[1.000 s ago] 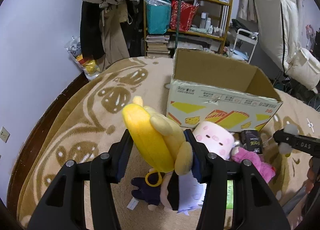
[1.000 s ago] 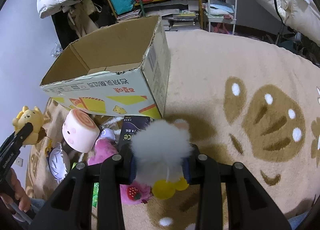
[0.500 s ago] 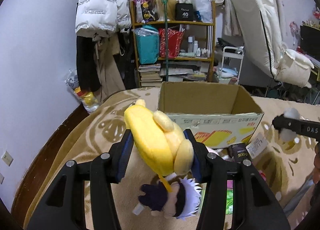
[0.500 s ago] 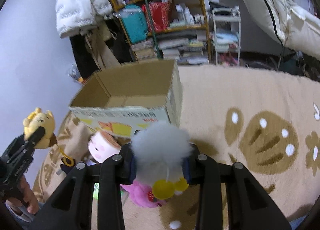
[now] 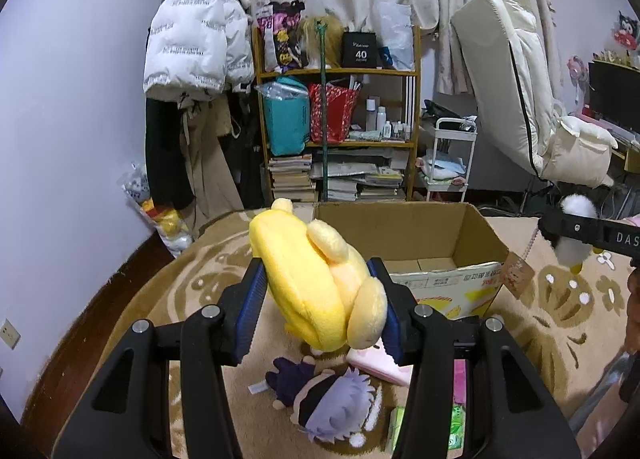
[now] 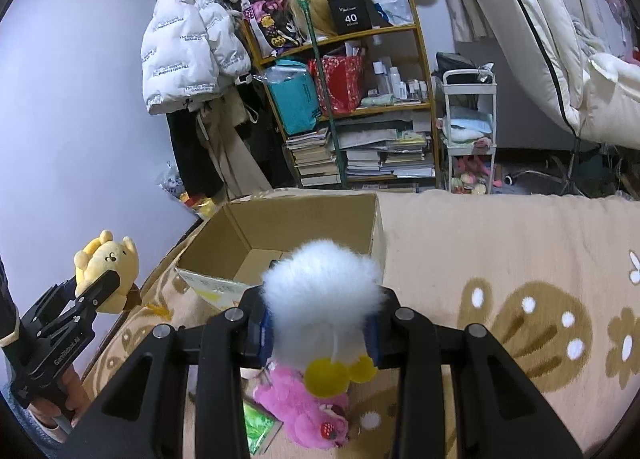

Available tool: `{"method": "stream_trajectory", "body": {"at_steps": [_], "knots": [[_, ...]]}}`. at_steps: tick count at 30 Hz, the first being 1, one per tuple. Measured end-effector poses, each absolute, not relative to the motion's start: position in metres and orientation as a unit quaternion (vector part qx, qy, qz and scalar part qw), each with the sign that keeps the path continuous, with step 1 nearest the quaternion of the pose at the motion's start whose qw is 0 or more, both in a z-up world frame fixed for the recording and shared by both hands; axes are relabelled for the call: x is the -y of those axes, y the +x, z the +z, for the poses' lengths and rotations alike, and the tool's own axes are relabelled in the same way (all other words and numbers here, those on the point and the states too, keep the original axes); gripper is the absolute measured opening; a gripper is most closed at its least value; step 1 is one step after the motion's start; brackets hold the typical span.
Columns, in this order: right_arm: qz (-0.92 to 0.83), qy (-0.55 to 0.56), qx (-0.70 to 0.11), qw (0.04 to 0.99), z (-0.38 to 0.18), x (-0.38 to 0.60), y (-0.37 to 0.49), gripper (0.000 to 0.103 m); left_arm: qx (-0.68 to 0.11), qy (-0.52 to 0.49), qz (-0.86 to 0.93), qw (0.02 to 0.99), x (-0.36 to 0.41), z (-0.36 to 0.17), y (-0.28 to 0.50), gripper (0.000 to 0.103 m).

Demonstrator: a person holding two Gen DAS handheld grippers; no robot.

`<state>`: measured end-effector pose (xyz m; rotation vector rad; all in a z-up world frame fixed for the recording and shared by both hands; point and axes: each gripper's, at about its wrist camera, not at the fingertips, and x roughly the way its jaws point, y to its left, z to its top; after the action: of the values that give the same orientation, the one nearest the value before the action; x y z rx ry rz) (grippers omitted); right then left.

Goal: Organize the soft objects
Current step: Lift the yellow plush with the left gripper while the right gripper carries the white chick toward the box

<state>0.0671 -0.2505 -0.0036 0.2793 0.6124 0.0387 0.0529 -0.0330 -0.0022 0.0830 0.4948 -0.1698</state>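
Clamping a yellow bear [image 5: 320,283] in the left claw [image 5: 320,311] and a white fluffy toy [image 6: 320,291] in the right claw [image 6: 320,329], nothing yet lies in the cardboard box [image 5: 472,235]; other toys remain on the rug [image 6: 500,243].

We see a yellow bear plush [image 5: 320,287] and white fluffy plush [image 6: 320,295] held aloft near the open cardboard box [image 5: 452,243].

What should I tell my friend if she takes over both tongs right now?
Left tongs: shut on the yellow plush bear, held up near the open cardboard box.
Right tongs: shut on the fluffy white plush with yellow feet, also held up near the box.
Done: nothing visible in the box yet.
Left: drop both in, then fetch the pink furry plush, the lilac-haired doll in dark clothes and the pale pink plush from the beige rug.
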Motion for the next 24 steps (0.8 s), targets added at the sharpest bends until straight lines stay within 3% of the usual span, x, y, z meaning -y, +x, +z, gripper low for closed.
{"method": "stream_trajectory", "body": {"at_steps": [24], "knots": [[0.051, 0.125, -0.253, 0.958, 0.032, 0.235, 0.113, 0.037, -0.207, 0.043, -0.097, 0.972, 0.059, 0.033, 0.1, 0.05]]}}
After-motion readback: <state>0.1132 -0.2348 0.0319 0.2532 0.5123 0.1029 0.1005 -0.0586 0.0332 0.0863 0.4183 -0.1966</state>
